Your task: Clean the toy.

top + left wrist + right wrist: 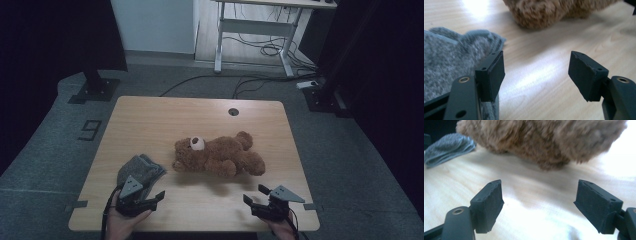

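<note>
- I have the left gripper (151, 199) at the lower left of the high view, jaws wide with nothing between them, its near jaw just beside the edge of the grey folded cloth (140, 169)
- My right gripper (259, 194) sits at the lower right, also spread wide and empty, pointing up-frame at the teddy bear (220, 155)
- The bear lies on its side in the middle of the wooden table (150, 120), head toward the left of the frame; the cloth lies just to the left of it, apart from it
- In the left gripper view the cloth (446, 52) fills the left side and the bear's fur (541, 12) sits at the top; in the right gripper view the bear (541, 142) spans the top and the cloth (446, 148) shows at upper left
- I judge this as the approach step: both claws are staged, nothing is grasped yet
- Next I need to ease the left jaws over the cloth's edge and pinch a layer, keeping the right free to steady the bear
</note>
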`<state>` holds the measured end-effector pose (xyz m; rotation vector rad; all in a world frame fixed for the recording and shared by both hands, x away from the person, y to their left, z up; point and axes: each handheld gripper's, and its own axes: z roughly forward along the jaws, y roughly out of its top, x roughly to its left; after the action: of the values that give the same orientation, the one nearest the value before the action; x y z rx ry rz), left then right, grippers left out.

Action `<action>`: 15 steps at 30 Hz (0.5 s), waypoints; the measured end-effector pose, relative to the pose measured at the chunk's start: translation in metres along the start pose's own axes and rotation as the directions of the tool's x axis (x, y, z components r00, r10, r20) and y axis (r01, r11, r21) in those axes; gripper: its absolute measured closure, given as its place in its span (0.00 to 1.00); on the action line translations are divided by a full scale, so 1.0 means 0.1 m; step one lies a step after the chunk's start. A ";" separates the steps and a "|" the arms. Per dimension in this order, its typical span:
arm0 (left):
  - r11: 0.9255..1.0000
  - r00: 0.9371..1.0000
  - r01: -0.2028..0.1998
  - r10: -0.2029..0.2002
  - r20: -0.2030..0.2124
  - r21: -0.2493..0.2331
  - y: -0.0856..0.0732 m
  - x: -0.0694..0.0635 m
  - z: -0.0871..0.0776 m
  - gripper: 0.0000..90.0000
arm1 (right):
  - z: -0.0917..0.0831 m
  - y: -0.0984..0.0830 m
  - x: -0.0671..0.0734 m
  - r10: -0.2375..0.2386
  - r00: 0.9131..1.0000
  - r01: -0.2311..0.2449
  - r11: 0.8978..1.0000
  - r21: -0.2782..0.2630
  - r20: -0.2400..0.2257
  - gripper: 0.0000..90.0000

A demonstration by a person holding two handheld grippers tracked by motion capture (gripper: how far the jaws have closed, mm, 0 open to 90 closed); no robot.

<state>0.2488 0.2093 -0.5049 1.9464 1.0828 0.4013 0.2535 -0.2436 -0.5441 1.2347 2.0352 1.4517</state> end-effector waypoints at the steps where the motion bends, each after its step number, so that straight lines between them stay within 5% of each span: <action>1: 1.000 1.000 -0.008 0.008 -0.004 0.001 -0.01 0.00 -0.01 0.33 | -0.01 -0.02 0.01 -0.005 1.000 0.005 1.000 0.008 0.006 0.24; 8: 1.000 1.000 0.005 -0.005 -0.006 0.013 -0.16 0.05 -0.01 0.33 | 0.00 -0.06 0.04 -0.036 0.999 0.035 0.999 0.036 0.033 0.25; 15: 0.999 1.000 -0.025 0.025 -0.001 -0.026 -0.12 -0.02 -0.09 0.33 | 0.02 -0.05 0.05 -0.057 0.997 0.054 0.997 0.046 0.052 0.25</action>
<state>0.2360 0.2152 -0.5088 1.9388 1.0496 0.4277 0.2499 -0.2391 -0.5484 1.2115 2.0596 1.3408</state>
